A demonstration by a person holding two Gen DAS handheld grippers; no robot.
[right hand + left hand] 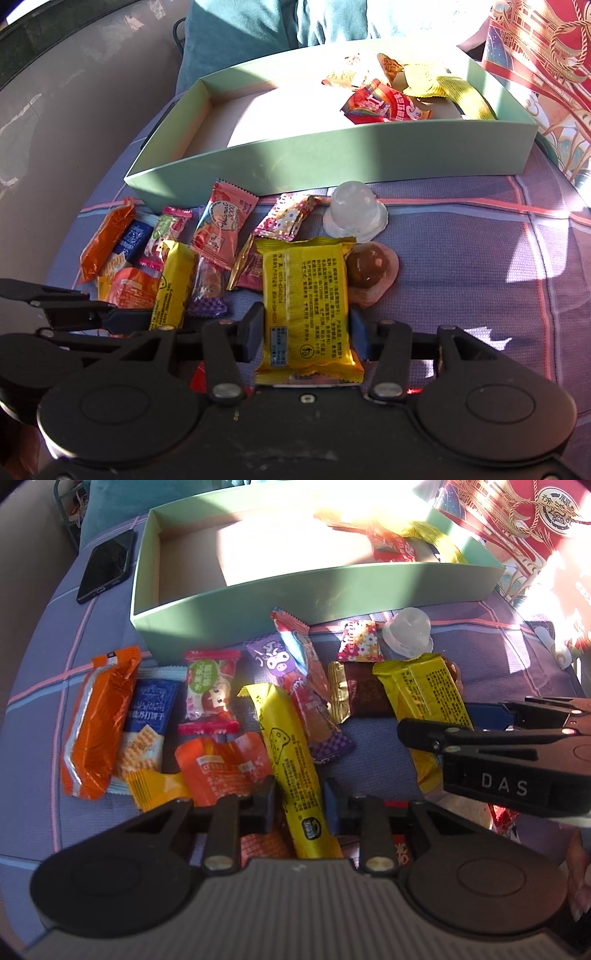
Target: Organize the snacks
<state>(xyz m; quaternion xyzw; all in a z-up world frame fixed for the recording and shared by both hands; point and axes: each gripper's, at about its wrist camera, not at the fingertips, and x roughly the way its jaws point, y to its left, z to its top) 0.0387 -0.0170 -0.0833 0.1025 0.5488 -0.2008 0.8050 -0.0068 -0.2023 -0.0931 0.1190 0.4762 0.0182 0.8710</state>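
Observation:
A green box [258, 602] [332, 155] stands at the back with a few snacks in its right end [388, 103]. Loose snacks lie in front of it on a purple cloth. My left gripper [299, 805] closes around a long yellow cheese stick [291, 760], which also shows in the right wrist view [173, 288]. My right gripper [306, 332] closes on a wide yellow packet [306, 295], seen from the left wrist view [424, 694] with the right gripper [480, 716] over it. Whether either snack is lifted cannot be told.
A black phone [107, 565] lies left of the box. A red patterned bag [535, 528] stands at the right. A clear jelly cup [354, 214], a brown jelly cup [369, 273], an orange packet [96, 723] and several other wrapped snacks lie around.

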